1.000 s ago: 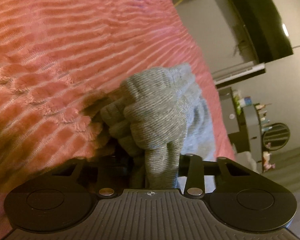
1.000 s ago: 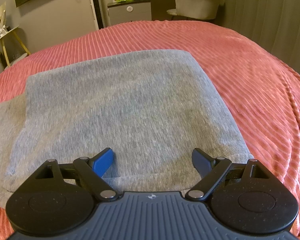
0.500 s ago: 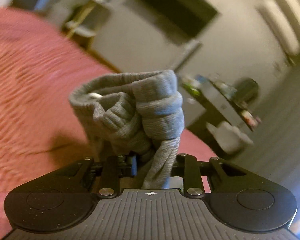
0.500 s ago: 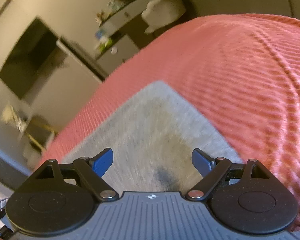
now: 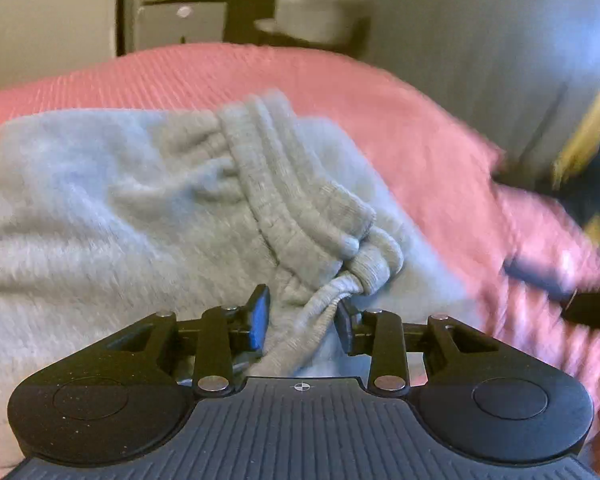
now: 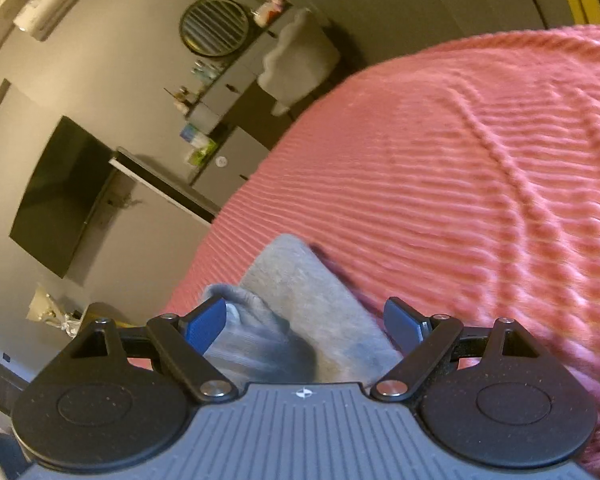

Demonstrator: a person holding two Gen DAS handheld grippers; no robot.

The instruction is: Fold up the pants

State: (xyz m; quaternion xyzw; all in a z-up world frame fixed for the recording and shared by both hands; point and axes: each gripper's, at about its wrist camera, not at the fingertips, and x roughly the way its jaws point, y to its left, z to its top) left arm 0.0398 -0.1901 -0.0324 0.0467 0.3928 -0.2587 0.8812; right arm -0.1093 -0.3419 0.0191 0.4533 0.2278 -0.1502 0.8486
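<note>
Grey ribbed-knit pants (image 5: 112, 208) lay on the pink corduroy-ribbed bedspread (image 5: 380, 92), folded into a broad slab. The left wrist view alone showed the bunched ribbed cuff (image 5: 312, 216) lying on top of that slab, running diagonally from upper left to lower right, with a twisted strand of cloth trailing down between the jaws of the left gripper (image 5: 302, 314); those jaws were opening, the left pad clear of the fabric (contact at the right pad was too blurred to judge). The right wrist view showed only one far corner of the slab, its edge slanting up-left, and a dark wall-mounted screen (image 6: 60, 196). The right gripper (image 6: 312, 320) stood wide apart over the pants, gripping nothing.
</note>
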